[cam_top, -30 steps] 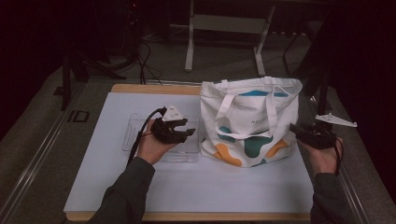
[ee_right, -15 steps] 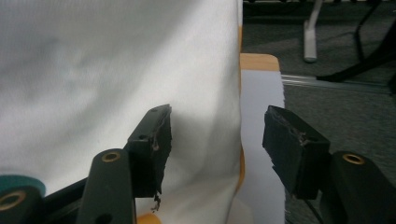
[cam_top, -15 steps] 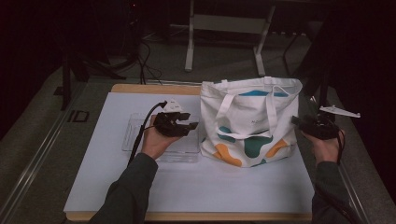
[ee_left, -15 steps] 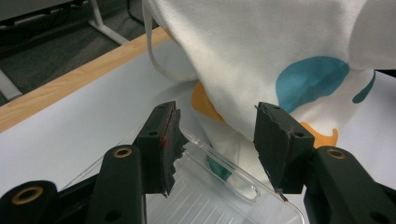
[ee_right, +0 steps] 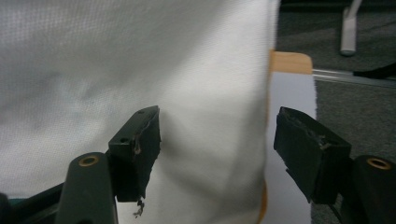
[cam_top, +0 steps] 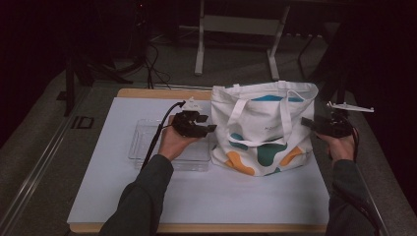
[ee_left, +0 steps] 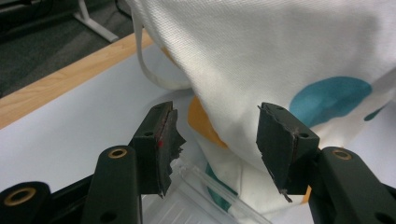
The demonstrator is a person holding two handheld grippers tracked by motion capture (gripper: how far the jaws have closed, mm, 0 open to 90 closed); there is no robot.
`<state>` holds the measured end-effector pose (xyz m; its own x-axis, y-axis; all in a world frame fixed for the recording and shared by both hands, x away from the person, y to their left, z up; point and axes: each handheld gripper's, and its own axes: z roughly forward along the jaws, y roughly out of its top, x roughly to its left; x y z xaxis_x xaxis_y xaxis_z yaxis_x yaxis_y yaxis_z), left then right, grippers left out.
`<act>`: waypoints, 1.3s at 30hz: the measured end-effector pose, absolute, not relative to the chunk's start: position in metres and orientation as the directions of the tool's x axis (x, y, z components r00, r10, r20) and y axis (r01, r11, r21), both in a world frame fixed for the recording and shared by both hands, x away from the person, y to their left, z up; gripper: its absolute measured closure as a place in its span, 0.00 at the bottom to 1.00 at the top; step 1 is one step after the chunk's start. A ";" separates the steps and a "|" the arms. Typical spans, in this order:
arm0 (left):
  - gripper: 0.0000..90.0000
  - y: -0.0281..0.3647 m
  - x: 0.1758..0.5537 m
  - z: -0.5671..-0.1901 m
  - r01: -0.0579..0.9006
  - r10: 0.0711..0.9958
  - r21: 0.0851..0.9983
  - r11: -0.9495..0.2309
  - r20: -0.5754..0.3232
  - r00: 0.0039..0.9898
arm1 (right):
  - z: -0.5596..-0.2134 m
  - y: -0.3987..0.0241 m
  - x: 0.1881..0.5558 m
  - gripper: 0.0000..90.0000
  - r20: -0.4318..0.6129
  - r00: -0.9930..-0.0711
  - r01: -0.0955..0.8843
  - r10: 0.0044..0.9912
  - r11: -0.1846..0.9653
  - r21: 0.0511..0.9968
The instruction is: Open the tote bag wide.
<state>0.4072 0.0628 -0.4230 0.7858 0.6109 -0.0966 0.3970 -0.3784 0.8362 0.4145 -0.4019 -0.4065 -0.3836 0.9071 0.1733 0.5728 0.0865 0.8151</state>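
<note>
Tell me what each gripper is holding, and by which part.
Nothing is held. The left gripper and right gripper both stand open, facing opposite sides of the tote bag.

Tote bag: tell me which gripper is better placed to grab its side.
Right, probably. The right gripper is open with the tote bag edge between its jaws; the left gripper, also open, points beside the cloth.

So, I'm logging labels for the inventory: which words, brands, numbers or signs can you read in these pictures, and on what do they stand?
None can be read.
White canvas tote bag with teal and orange blotches: a faint small grey print on its front in the high view, too small and blurred to read.
Clear plastic tray: no text to be seen.
</note>
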 end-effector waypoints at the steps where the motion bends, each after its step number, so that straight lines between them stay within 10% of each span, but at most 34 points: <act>1: 0.52 0.059 0.409 -0.424 0.402 0.605 0.834 -0.378 -0.106 0.789 | -0.407 -0.402 0.416 0.34 0.179 -0.390 0.575 0.904 0.087 0.814; 18: 0.93 0.041 0.411 -0.418 0.414 0.638 0.823 -0.388 -0.083 0.765 | -0.408 -0.399 0.423 0.70 0.196 -0.380 0.586 0.904 0.071 0.807; 25: 0.96 0.041 0.409 -0.416 0.411 0.634 0.822 -0.394 -0.081 0.769 | -0.405 -0.393 0.418 0.93 0.138 -0.386 0.566 0.912 0.116 0.816; 39: 0.97 0.048 0.399 -0.405 0.385 0.608 0.833 -0.397 -0.075 0.790 | -0.388 -0.391 0.400 0.96 0.071 -0.401 0.512 0.913 0.159 0.844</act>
